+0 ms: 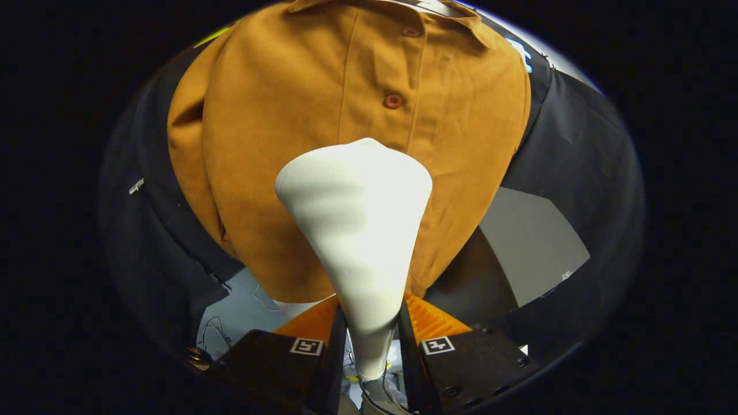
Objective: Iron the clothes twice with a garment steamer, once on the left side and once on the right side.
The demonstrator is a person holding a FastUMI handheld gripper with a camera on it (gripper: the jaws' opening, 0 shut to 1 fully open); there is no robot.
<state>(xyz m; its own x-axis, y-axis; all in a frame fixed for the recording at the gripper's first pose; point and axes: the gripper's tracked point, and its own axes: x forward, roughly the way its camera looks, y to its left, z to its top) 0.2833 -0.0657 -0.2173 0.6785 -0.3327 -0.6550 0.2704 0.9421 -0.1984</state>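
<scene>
A mustard-brown button-up shirt (277, 127) hangs in front of me against the dark booth wall, its placket with reddish buttons (392, 101) running down the middle. The white garment steamer (357, 230) rises from between my fingers, its narrow handle clamped by both of them and its wide head flaring up toward the shirt's lower front, just below the middle button. My gripper (370, 328) is shut on the steamer's handle. The steamer hides the shirt's lower placket and part of its hem.
Black cloth (582, 155) surrounds the shirt on both sides. A grey panel (530, 248) lies low to the right of the shirt. Pale floor with thin cables (219, 334) lies low to the left, under the shirt's hem.
</scene>
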